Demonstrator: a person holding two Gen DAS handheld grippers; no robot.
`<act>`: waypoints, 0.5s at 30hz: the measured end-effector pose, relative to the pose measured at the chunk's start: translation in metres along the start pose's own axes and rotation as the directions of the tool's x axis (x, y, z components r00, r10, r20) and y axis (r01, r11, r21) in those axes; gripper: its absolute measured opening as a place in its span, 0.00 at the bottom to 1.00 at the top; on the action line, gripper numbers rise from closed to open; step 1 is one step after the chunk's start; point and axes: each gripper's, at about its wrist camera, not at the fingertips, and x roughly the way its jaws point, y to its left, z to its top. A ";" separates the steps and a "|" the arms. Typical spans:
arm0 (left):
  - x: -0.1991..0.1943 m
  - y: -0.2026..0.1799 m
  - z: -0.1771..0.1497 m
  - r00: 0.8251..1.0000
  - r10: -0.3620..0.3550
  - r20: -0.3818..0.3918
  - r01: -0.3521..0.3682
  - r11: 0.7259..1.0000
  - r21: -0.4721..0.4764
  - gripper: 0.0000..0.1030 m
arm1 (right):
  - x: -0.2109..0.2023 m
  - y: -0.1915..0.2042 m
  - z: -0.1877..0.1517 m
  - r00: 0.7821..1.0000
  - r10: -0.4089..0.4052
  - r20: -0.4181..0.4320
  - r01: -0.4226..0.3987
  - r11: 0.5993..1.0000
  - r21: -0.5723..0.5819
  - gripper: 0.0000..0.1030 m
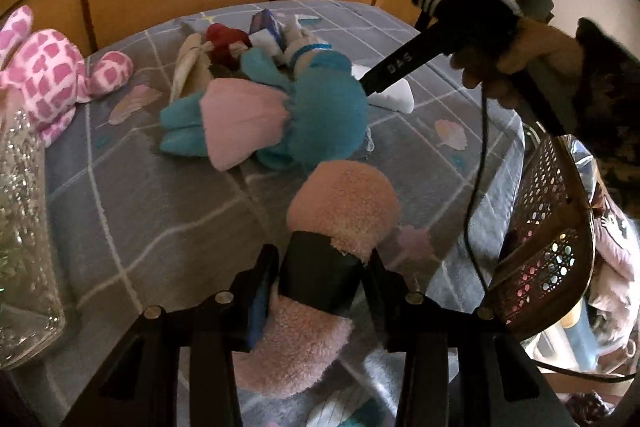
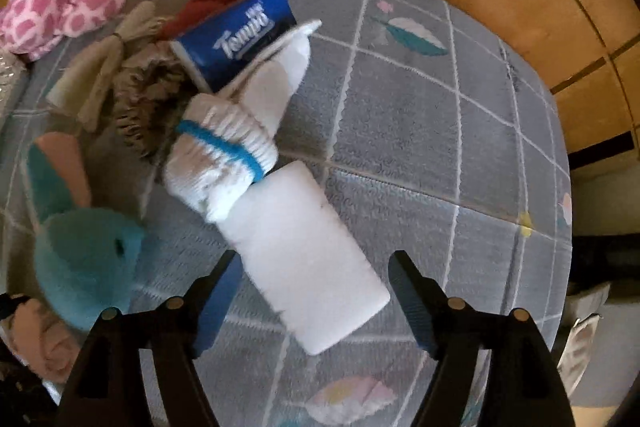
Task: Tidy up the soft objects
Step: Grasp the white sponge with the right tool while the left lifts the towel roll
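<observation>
Sponge (image 2: 308,267): white block flat on the bed (image 2: 460,131), directly below the right gripper (image 2: 312,303), its long axis slanting across the open jaws, neither pad touching; far end under a sock (image 2: 224,163). Right hand nearer. Left gripper (image 1: 320,287) clamps a pink plush (image 1: 344,203). Only the left view shows the basket (image 1: 548,259), at the bed's right edge; only the right view shows the jaws' clearance.

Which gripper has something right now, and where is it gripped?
The left gripper clamps a fuzzy pink plush at its black middle band. The right gripper is open around a white pack, holding nothing.
</observation>
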 end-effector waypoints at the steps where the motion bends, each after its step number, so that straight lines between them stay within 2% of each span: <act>1: -0.002 0.001 -0.001 1.000 0.000 0.002 0.000 1.000 -0.004 0.41 | 0.003 -0.003 0.000 1.000 0.025 -0.001 -0.025 1.000 0.019 0.72; 2: -0.003 0.002 -0.001 1.000 -0.001 0.003 0.001 1.000 -0.008 0.41 | 0.005 -0.005 -0.001 0.999 0.044 0.002 -0.044 0.998 0.036 0.66; 4: -0.004 0.006 0.000 1.000 -0.002 0.003 0.003 1.000 -0.017 0.41 | 0.005 -0.008 -0.005 0.998 0.053 0.024 -0.055 0.997 0.061 0.65; 9: -0.016 0.014 0.012 1.000 -0.006 0.027 0.008 0.999 -0.049 0.41 | 0.007 -0.012 -0.010 0.998 0.059 0.030 -0.062 0.994 0.089 0.66; 15: -0.043 0.037 0.051 0.995 0.020 0.093 -0.009 0.993 -0.120 0.41 | 0.013 -0.017 -0.006 0.998 0.055 0.032 -0.058 0.994 0.092 0.66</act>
